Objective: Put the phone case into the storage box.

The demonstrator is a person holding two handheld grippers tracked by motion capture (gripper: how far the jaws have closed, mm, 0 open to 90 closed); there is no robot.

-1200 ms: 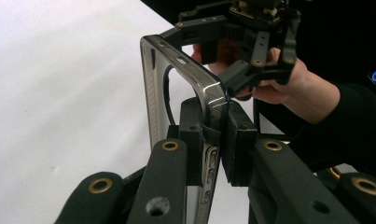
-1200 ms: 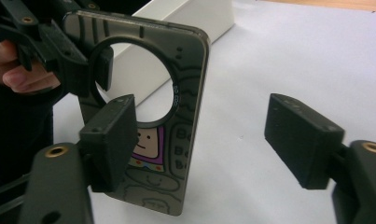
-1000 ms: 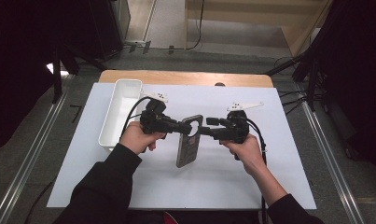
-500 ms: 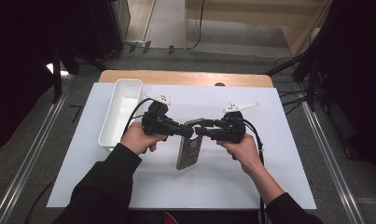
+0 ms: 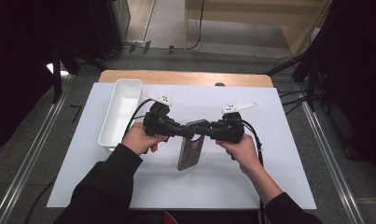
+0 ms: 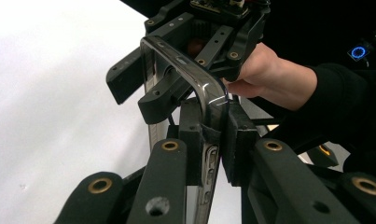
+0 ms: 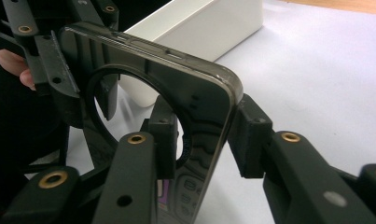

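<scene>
White worktop (image 5: 279, 177) under dark surroundings, and from the high view: phone (image 5: 191, 151) lifted off the sheet, upper end caught between left gripper (image 5: 188, 132) and right gripper (image 5: 202, 130), lower end hanging back toward the person, white tray (image 5: 122, 112) well off to the left. Keep both hands level and quiet now, with no tugging apart and no twisting.

Over to the left gripper view: pressed tight on the phone (image 6: 209, 93), seen edge-on between the two pads, close to a rounded corner. Hold that pinch exactly as it is, as anchor for the two-handed hold. Opposite, right gripper (image 6: 150, 88) straddling the far side, right hand (image 6: 265, 74) behind it.

On to the right gripper view: jaws just been closing, now pinching the phone (image 7: 199, 107) across its thickness by the corner, one pad on the glossy face beside the ring, the other on the far face. Looks like a shallow bite near the edge, so squeeze square and firm before trusting it, since a slick case slips easily. Test with a gentle pull before easing the left pinch. Mind the side buttons along the upper edge, and stay clear of the tray behind
</scene>
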